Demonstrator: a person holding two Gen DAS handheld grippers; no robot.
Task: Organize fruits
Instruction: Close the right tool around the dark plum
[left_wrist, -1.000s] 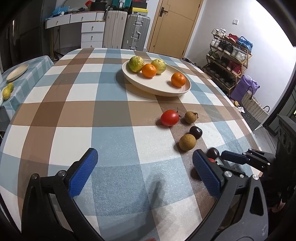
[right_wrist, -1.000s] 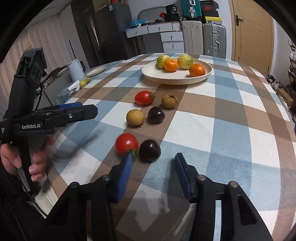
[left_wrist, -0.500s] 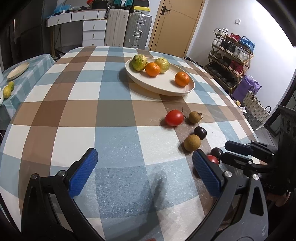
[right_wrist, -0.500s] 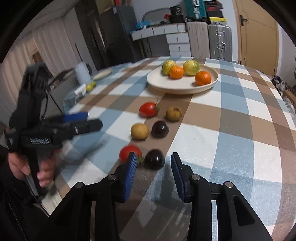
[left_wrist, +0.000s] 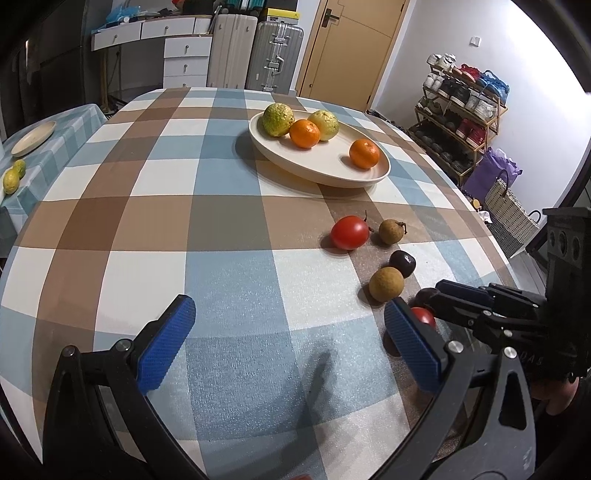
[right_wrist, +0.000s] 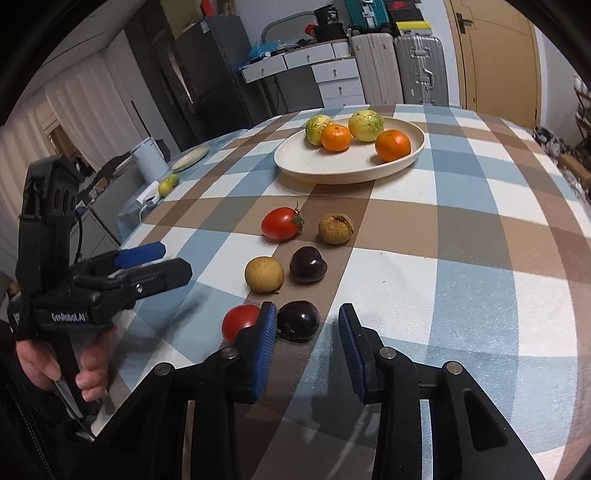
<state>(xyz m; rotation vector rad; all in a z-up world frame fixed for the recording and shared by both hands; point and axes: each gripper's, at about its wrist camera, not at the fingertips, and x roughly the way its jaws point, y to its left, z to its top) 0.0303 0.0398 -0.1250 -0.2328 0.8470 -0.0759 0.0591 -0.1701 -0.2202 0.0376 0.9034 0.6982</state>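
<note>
Your right tongs (right_wrist: 308, 343) are pointing down at the near end of a loose double row of small fruit on the desk with the blue, brown and white checked cloth (right_wrist: 461, 280). Their blue-padded jaws are closing, but they are standing apart with nothing pressed between them yet.

The glossy, dark purple, round plum-like fruit (right_wrist: 298, 319) is lying just ahead of the tongs and a little toward the left jaw, not centred in the gap. It is roughly round, so it is offering no long axis to line up with. The small red tomato (right_wrist: 239, 322) is sitting just beside it, on the outer side of the left jaw, partly hidden behind that pad. Judging from this, the coming squeeze is depending on sliding the tongs slightly forward and left so the dark fruit is falling between both pads while the tomato is staying outside.

Your left tongs (left_wrist: 284, 343) are hanging wide apart and empty over bare cloth, with the same fruit off beyond their right jaw. The right hand is clearly the nearer one.

Farther ahead of both tongs, the shallow cream oval plate (right_wrist: 295, 166) is carrying two oranges and two green-yellow fruits, the likely destination.
</note>
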